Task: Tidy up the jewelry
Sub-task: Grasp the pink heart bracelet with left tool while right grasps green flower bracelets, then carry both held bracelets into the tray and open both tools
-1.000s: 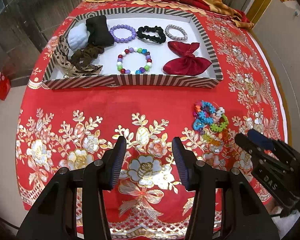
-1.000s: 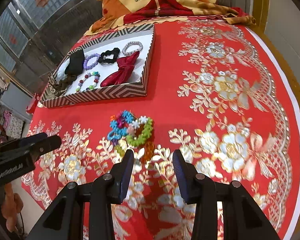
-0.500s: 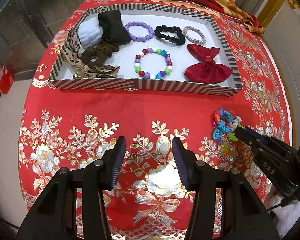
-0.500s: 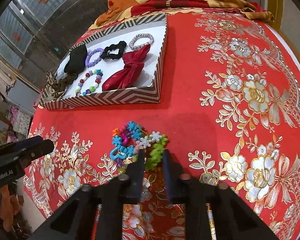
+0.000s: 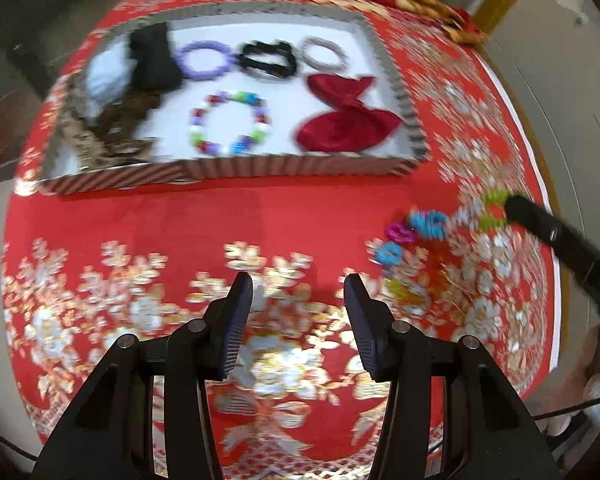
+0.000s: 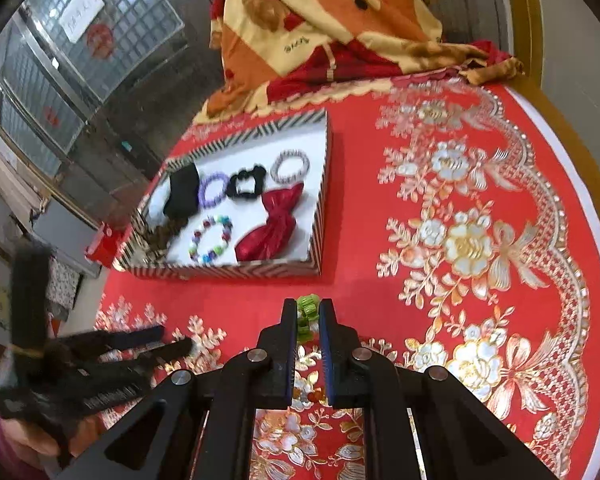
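- Holding our left gripper (image 5: 298,288) wide apart and empty above the red tablecloth (image 5: 180,224), we see the colourful bracelet (image 5: 440,228) near the table's right edge, beside the striped tray (image 5: 228,170).
- Pinching the bracelet's green beads (image 6: 306,312), our right gripper (image 6: 307,318) sits nearly closed, near the tray's (image 6: 220,270) front edge.

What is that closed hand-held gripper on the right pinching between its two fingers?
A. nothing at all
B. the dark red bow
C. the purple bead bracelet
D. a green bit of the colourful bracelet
D: in the right wrist view the right hand-held gripper has its fingers shut on a green piece of the colourful bracelet, while the red bow and purple bracelet lie in the striped tray.
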Demonstrator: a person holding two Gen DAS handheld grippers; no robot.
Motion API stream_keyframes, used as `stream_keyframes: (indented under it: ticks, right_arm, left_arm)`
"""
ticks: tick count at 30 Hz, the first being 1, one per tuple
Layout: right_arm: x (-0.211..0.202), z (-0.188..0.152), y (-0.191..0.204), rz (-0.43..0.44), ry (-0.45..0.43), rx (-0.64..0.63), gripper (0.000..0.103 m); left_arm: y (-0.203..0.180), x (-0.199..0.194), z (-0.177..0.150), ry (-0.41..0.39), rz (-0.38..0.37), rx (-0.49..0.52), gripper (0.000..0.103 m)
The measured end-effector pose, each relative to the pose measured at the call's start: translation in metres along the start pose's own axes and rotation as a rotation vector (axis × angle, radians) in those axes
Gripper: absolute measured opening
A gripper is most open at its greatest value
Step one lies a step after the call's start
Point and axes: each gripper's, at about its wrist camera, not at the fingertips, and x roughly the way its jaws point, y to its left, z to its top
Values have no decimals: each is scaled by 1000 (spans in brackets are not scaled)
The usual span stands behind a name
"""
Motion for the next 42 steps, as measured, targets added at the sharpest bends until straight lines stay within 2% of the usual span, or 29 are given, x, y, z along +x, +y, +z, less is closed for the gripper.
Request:
stream_keyframes:
  ticks: [3,7,17,24,26,27,28,35,42]
  right_arm:
    - [-6,3,-3,-1,-11,8,10]
    - [-11,5,-7,-19,-24,18,10]
    - [-23,2,-20,-27,-40,56,10]
    - [-28,2,-26,-33,-45,66,10]
    - [-28,2,-27,-33,-45,68,10]
    - [-28,1,-27,-33,-44,68,10]
    - [-29,1,-27,-33,-45,69,10]
    - [-33,2,-20,-23,-50,53,10]
    - [-38,8,-7,-8,-60,17,10]
  left_arm:
    - [-15,9,3,19,-35,29,51]
    - [-30,20,9,19,-36,62,53]
    - [-65,48,19,25,43,170,53]
    - [-76,58,28,3,53,201,52]
    - [-77,57,29,-14,34,214,47]
    - [-79,58,31,-24,32,219,30]
    - [-79,58,31,-29,30,230,21]
    - [-62,52,32,29,-90,179,20]
    - [-47,12,28,3,-109,168,20]
